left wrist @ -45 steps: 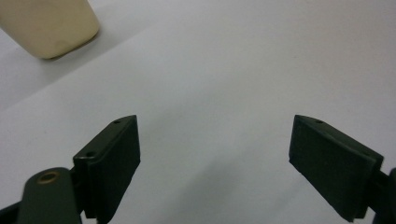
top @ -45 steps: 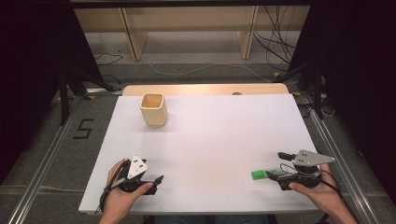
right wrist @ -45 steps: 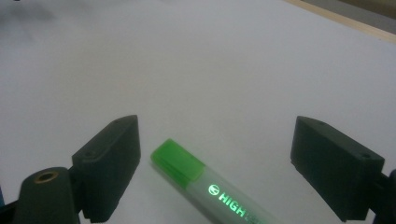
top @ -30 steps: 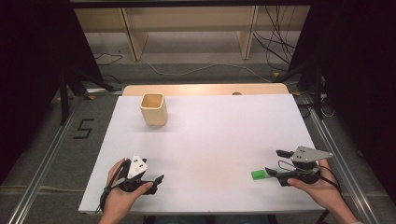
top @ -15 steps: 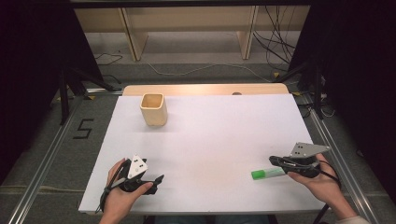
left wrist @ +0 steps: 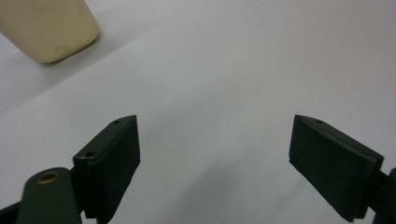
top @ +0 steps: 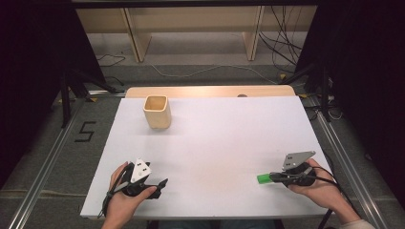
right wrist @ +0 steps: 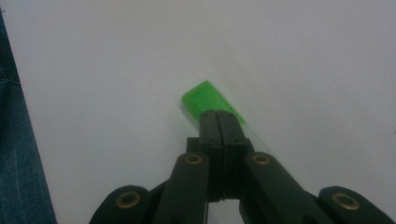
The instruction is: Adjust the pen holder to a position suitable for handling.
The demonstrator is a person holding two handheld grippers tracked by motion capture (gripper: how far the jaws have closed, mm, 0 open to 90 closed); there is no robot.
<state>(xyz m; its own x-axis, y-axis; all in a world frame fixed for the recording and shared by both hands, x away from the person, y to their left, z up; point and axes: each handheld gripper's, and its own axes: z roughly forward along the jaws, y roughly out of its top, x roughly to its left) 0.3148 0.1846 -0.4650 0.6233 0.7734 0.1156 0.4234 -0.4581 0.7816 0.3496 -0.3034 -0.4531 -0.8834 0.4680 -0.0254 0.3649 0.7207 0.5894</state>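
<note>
While R gripper (top: 273, 177) clamps 1 green block (top: 263, 178); 1 cup (top: 157, 111); L gripper (top: 161, 184) agape

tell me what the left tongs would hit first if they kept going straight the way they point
Probably nothing soon: the left tongs stand open over bare white table. The beige cup sits off to the side of that line, though depth is hard to judge.

A pale beige, square-mouthed cup (top: 157, 111) with rounded corners stands upright on the white table top (top: 229, 138), toward ten o'clock from the table's middle, well apart from everything else. A light wooden strip (top: 210, 91) runs along the table's far edge at twelve o'clock. Beyond it stand light wooden shelf legs (top: 134, 39), with dark cables (top: 282, 45) on the grey floor at one o'clock.
</note>
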